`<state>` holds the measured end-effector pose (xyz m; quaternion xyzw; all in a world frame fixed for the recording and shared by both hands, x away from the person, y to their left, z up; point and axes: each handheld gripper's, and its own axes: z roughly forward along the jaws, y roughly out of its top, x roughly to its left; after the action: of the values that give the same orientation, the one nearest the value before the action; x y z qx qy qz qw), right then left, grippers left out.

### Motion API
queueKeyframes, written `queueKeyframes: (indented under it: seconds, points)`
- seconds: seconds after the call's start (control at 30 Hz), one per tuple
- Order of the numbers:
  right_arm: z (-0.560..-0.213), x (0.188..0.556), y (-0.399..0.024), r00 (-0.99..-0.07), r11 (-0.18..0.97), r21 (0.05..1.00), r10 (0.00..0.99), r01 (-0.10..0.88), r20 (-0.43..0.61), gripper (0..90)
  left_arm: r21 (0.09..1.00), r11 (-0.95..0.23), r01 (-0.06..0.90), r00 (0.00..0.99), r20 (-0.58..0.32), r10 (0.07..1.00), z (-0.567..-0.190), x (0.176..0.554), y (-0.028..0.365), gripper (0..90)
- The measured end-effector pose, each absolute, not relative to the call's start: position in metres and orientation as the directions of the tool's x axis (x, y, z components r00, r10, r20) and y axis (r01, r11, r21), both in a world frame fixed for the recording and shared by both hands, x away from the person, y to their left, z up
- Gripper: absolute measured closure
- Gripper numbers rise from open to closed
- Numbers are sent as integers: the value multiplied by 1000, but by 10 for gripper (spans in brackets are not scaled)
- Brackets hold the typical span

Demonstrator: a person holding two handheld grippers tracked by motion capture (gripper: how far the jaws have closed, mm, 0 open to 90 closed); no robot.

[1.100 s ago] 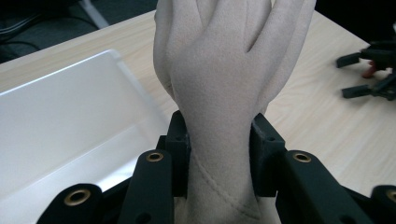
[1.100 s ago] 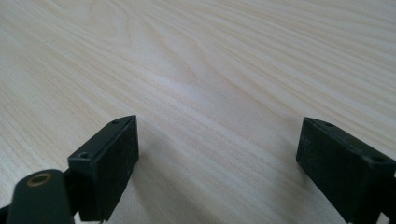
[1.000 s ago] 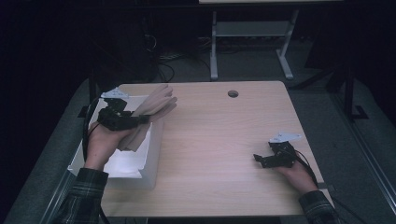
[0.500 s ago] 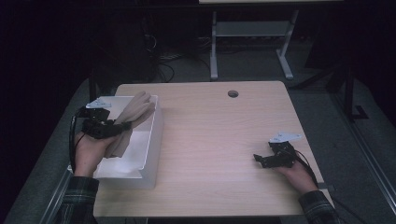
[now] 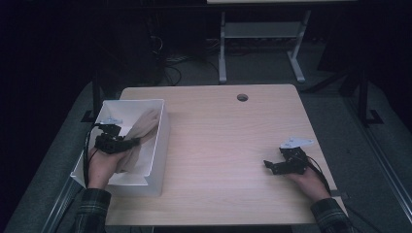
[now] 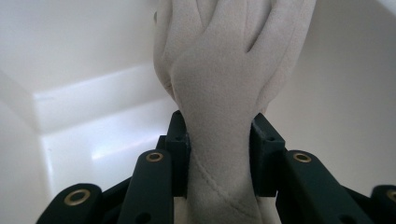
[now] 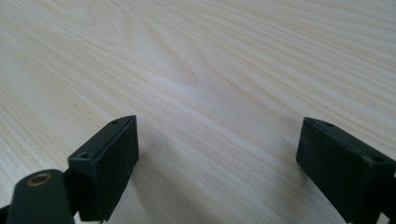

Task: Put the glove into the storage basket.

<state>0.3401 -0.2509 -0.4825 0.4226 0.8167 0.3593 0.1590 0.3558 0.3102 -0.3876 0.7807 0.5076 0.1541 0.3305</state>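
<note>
Glove sits pinched at the cuff by the left gripper, inside the white bin; its fingers seemingly lean on the wall and may drape outside once released. Right gripper rests wide, empty.

The table is made of pale wood with wavy lines in it, and it has round corners and a small dark hole near its far edge. A white box sits on the table at its left side, right by the edge. The right gripper rests on the wood near the right side, well apart from the box
</note>
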Motion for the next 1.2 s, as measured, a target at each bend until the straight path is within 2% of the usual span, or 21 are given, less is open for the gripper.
queueKeyframes:
  seconds: [0.27, 0.53, 0.67, 0.8, 0.83, 0.93, 1.03, 1.2]
  points:
    - [-482, 340, -251, -592, 385, 721, 804, 576, 44, 126, 639, -290, 712, 432, -72, 899, -409, 360, 306, 656]
    - [-482, 340, -251, -594, 388, 720, 804, 575, 41, 126, 634, -275, 723, 436, -111, 893, -417, 362, 308, 635]
    - [-482, 340, -251, -594, 388, 720, 804, 575, 41, 126, 627, -284, 725, 440, -105, 892, -418, 364, 307, 544]
    - [-482, 340, -251, -594, 388, 720, 804, 575, 41, 126, 598, -299, 744, 442, -104, 891, -423, 366, 305, 398]
    - [-483, 340, -251, -594, 388, 720, 804, 575, 41, 126, 595, -303, 744, 446, -105, 889, -423, 367, 304, 398]
    - [-482, 340, -251, -594, 388, 720, 804, 575, 41, 126, 597, -317, 737, 455, -90, 886, -424, 367, 303, 255]
    - [-482, 340, -251, -594, 388, 720, 804, 575, 41, 126, 602, -314, 734, 456, -94, 885, -423, 367, 303, 196]
    - [-482, 340, -251, -593, 386, 721, 804, 575, 43, 125, 625, -296, 723, 461, -117, 880, -418, 365, 308, 178]
